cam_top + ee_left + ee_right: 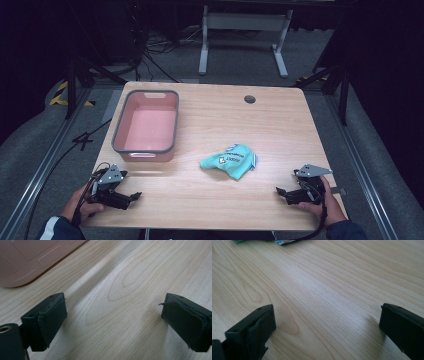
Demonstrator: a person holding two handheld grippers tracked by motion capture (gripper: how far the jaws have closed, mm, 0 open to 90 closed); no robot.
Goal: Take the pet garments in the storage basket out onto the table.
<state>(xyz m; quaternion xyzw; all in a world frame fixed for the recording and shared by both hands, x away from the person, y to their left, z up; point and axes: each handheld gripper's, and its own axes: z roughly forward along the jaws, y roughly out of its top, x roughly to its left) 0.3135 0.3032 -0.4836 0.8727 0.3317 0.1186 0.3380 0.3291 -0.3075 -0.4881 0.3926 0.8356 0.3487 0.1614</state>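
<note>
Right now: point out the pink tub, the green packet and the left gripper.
pink tub (118,131): high view, on its grey rim at the left side.
green packet (229,160): high view, middle of its printed face.
left gripper (113,318): left gripper view, midway between its open jaws, over bare wood.

High view looks forward-down on the table; both gripper views skim it close; right one probably shares the green pouch.
</note>
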